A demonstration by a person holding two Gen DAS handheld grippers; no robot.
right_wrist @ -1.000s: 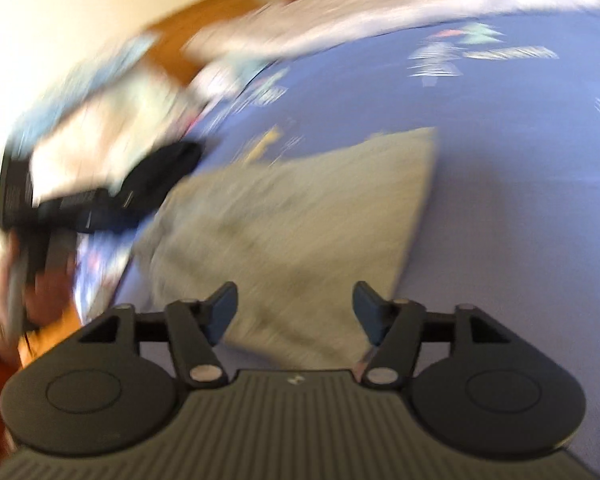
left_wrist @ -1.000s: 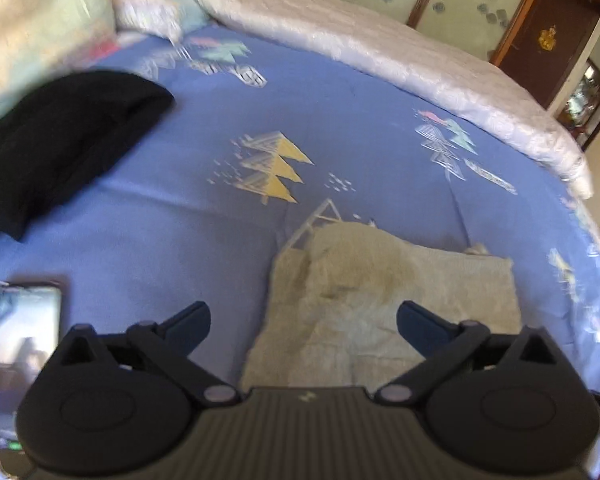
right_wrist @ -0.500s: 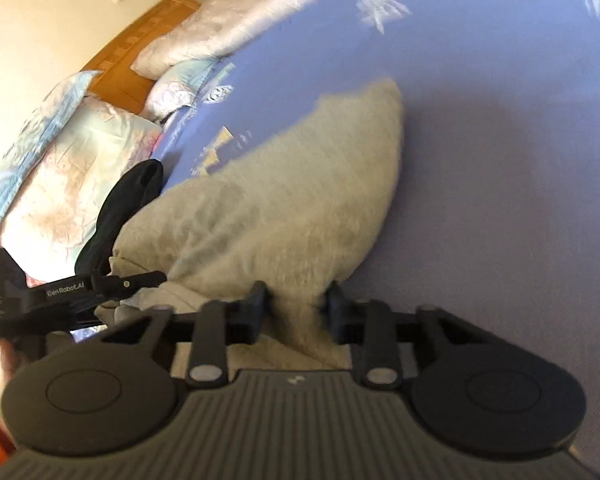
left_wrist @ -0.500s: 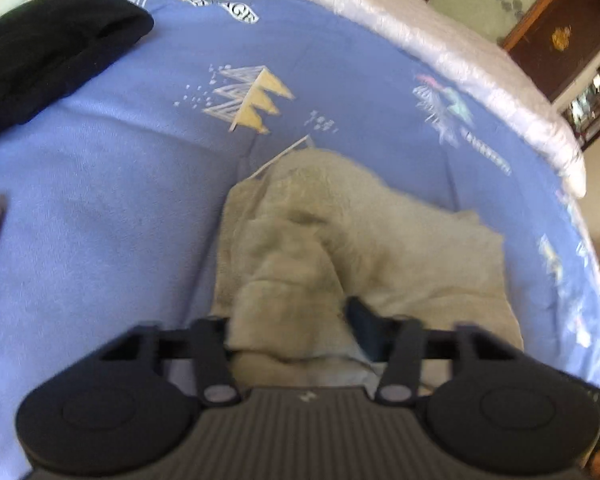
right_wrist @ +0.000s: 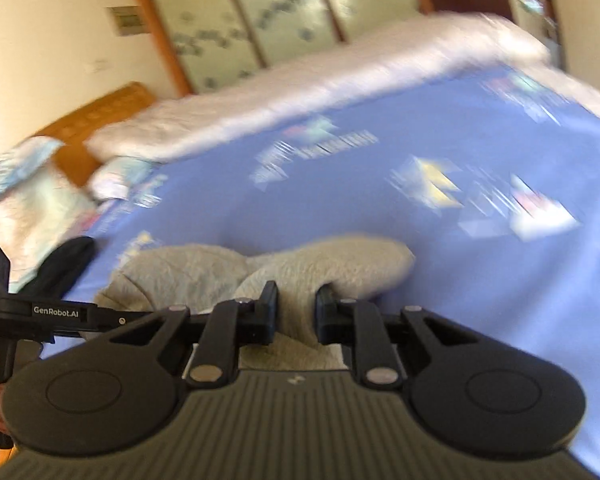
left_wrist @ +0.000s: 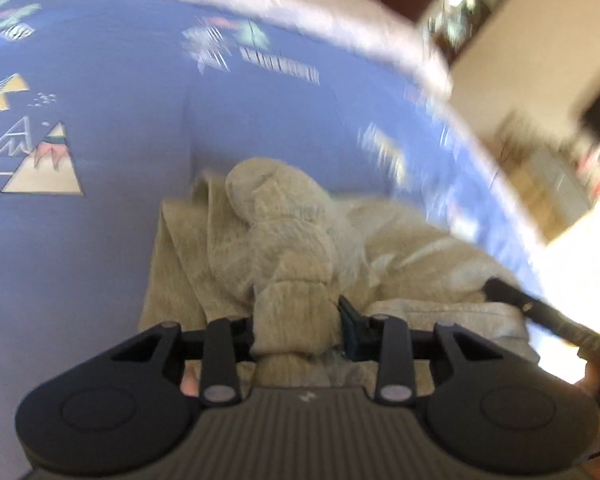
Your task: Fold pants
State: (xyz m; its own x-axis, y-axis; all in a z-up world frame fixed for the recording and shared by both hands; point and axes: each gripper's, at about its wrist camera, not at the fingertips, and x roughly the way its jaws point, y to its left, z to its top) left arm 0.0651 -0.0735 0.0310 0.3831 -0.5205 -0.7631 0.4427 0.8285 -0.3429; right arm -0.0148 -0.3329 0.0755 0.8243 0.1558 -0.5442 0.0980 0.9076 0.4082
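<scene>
I'm pinching bunched beige pants (left_wrist: 284, 248) in both tongs: left tongs (left_wrist: 298, 326) and right tongs (right_wrist: 296, 314) each clamping a fold, pants lying on the blue bed (left_wrist: 112, 92) at 12 o'clock.

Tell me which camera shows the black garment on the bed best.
The right wrist view: the black garment lies at the left edge beside the pillows, beyond the beige pants. The left wrist view does not show it at all.

Pants (right_wrist: 204, 276) on bedsheet (right_wrist: 380, 216), dark garment (right_wrist: 60, 268) to their left, quilt (right_wrist: 300, 96) behind.
</scene>
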